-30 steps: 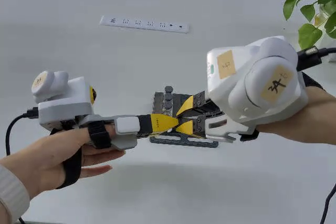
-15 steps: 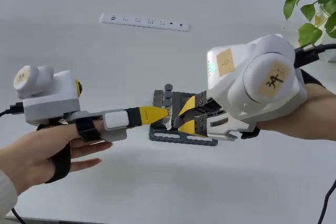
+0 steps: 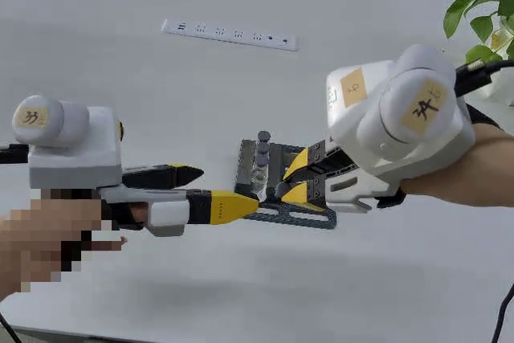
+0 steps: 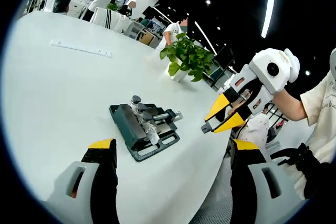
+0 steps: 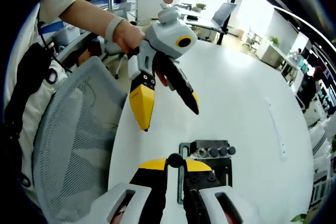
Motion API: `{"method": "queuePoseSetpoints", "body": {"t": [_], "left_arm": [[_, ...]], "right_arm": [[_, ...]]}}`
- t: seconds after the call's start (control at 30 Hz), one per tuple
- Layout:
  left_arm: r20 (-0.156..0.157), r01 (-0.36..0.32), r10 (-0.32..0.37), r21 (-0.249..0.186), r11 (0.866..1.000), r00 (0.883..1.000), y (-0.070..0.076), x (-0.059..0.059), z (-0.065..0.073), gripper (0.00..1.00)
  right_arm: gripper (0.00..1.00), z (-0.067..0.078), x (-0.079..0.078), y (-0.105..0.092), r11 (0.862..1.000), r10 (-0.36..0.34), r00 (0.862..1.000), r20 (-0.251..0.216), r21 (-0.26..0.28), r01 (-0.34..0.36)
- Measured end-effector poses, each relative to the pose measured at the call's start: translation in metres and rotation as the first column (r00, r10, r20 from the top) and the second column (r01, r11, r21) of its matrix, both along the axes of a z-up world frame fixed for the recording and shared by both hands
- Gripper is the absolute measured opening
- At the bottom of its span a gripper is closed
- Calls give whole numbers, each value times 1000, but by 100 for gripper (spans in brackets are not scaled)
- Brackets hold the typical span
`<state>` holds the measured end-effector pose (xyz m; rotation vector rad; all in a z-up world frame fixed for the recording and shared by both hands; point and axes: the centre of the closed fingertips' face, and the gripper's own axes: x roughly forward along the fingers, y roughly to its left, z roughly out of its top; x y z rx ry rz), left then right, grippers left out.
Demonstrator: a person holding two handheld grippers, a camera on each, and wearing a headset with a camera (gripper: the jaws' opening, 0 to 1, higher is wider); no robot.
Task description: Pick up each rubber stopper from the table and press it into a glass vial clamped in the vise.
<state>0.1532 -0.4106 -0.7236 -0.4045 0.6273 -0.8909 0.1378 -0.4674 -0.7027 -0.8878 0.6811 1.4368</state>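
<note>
Two grippers close on the vise [image 3: 245, 168] at mid-frame on the white surface [image 3: 241, 78]
Right gripper [image 3: 281, 188], just right of the vise, has its jaws pinched on a dark rubber stopper [image 5: 176, 159]; left gripper [image 3: 227, 189], at lower left, has its jaws spread wide and empty; a row of dark stoppers [image 3: 262, 149] stands in the vise.

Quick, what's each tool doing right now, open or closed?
Left tool: open, holding nothing.
Right tool: closed on a rubber stopper.
</note>
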Motion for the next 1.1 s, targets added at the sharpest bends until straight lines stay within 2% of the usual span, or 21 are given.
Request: {"method": "queuePoseSetpoints", "body": {"t": [0.07,0.1,0.2,0.27,0.37,0.47,0.57,0.63,0.7,0.93,1.1], "left_arm": [[21,0,-1,25,1000,1000,2,1,-1,96],[42,-11,9,45,999,999,6,4,-2,99],[85,-4,-3,82,997,996,11,6,-1,99],[108,10,-24,130,991,994,12,5,-2,99],[137,22,-44,160,987,990,11,4,-1,99],[150,34,-66,205,978,986,9,0,-3,99],[150,39,-72,213,976,986,7,-3,-3,99],[164,40,-80,236,971,983,10,-2,-3,99],[164,43,-87,252,967,983,12,-2,-5,99],[164,58,-105,265,962,981,2,-7,-6,99],[169,63,-111,267,962,979,1,-7,-6,99]], "right_arm": [[6,-1,1,0,1000,8,1000,-13,-11,-9],[6,-2,2,0,1000,12,1000,-24,-24,-13],[6,-4,7,2,999,18,999,-48,-42,-20],[6,-5,12,3,998,20,998,-61,-52,-23],[6,-7,17,5,997,24,997,-74,-70,-29],[6,-8,23,7,995,28,995,-91,-92,-37],[6,-10,29,8,993,27,994,-105,-112,-39],[6,-11,32,8,991,26,992,-123,-126,-41],[6,-13,35,6,988,19,990,-137,-147,-39],[6,-20,40,4,975,29,988,-150,-212,-61],[6,-23,45,9,972,21,985,-169,-228,-60]]}}
